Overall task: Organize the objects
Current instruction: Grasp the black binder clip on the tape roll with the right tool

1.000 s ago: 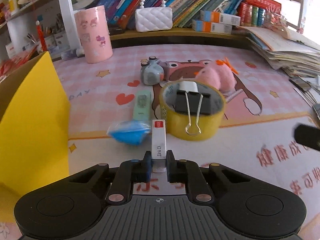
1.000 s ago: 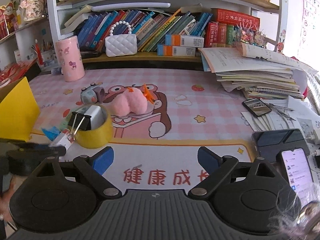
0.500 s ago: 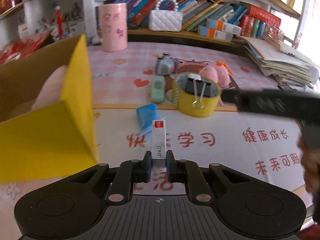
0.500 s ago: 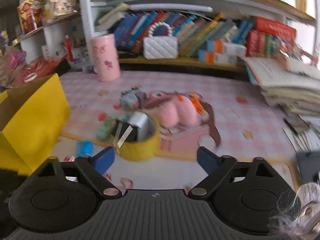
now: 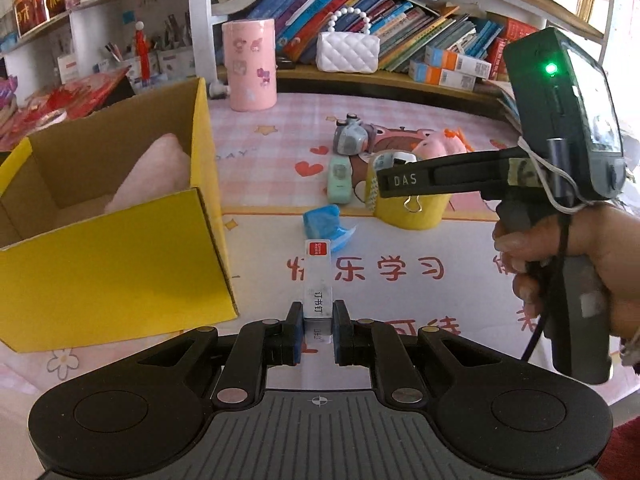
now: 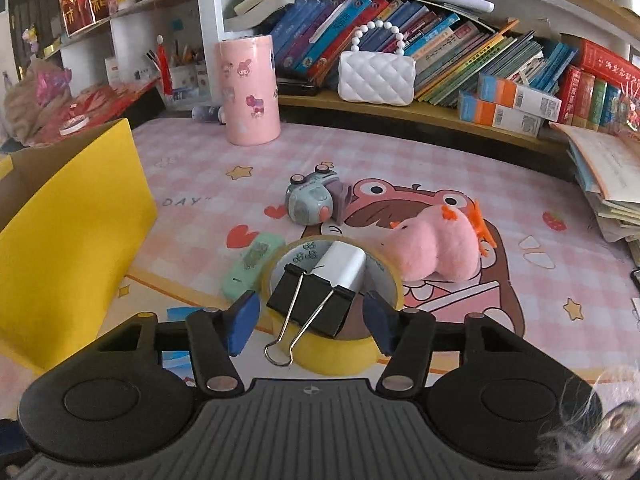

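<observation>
While my left fingers (image 5: 316, 330) stay out of it, clamped on a small white staple box (image 5: 318, 280) held above the surface (image 5: 440, 300) beside the open yellow cardboard box (image 5: 120, 264), my right fingers (image 6: 310, 320) are closing around a black binder clip (image 6: 310, 302). That clip sits between the blue pads, not yet pinched, resting on the rim of a yellow tape roll (image 6: 340, 354) with a white charger (image 6: 344, 266) inside the ring. Just beside the roll lie a mint green eraser (image 6: 250, 264), a pink plush (image 6: 436, 250) and a toy camera (image 6: 312, 200).
</observation>
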A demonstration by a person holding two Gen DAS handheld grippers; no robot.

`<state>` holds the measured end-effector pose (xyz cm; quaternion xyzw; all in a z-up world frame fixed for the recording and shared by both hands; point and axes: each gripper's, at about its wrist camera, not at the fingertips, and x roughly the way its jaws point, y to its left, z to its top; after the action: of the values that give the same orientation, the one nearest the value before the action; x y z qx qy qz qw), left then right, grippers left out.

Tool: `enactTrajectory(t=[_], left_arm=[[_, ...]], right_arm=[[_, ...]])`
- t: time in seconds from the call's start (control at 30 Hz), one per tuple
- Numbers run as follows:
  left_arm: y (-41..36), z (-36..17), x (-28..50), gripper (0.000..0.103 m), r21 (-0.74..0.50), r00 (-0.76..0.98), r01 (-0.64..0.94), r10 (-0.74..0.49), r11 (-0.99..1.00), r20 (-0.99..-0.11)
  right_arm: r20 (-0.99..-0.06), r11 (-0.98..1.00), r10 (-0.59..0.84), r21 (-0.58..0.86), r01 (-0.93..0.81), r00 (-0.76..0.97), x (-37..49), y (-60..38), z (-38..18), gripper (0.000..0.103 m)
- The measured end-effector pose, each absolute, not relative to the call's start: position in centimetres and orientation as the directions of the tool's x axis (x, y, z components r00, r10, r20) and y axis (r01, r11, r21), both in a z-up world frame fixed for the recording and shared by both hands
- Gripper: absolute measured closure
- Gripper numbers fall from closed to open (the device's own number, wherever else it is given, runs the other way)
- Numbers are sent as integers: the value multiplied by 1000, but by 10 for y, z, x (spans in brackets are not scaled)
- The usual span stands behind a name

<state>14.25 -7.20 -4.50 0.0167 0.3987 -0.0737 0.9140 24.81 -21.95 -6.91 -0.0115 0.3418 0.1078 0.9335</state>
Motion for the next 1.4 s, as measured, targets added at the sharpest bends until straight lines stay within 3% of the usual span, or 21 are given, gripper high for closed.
enactTrajectory(t=[0.1,0.33,0.37,0.4,0.53,0.67,0.73,0.8,1.13,1.27,1.37,1.4], left_arm=[[-69,-45,140,91,-27,673,135,-112,990,-731],[-67,-42,135,90,-40,686,157,-138,987,-714],[-66,-42,134,90,-43,689,164,-145,986,-710],[-65,-41,134,91,-46,691,168,-151,985,-707],[-62,-40,130,90,-64,693,188,-179,980,-699],[-56,-36,125,90,-78,699,204,-201,976,-687],[-55,-36,123,90,-85,697,211,-211,974,-686],[-54,-35,121,90,-86,696,218,-217,972,-685],[-42,-35,113,90,-63,697,171,-166,983,-698],[-39,-36,114,90,-56,695,145,-142,988,-705],[-40,-35,115,91,-54,697,141,-138,989,-704],[-41,-36,116,91,-54,697,142,-138,988,-704]], right_arm=[[-630,974,204,54,-220,750,249,-219,-69,59],[-583,975,200,44,-216,787,231,-221,-51,61],[-582,976,202,54,-210,787,228,-223,-49,64],[-572,977,203,59,-207,794,224,-225,-46,82],[-535,978,193,39,-205,822,214,-226,-34,94],[-570,985,148,10,-173,808,207,-226,-32,92],[-581,985,142,6,-170,802,200,-225,-35,74],[-579,985,132,-13,-171,805,193,-222,-38,65],[-636,988,104,-24,-154,764,216,-208,-62,59],[-636,990,119,13,-143,762,223,-210,-68,62],[-567,989,147,59,-138,810,218,-217,-56,88],[-549,987,160,67,-147,820,217,-219,-52,89]])
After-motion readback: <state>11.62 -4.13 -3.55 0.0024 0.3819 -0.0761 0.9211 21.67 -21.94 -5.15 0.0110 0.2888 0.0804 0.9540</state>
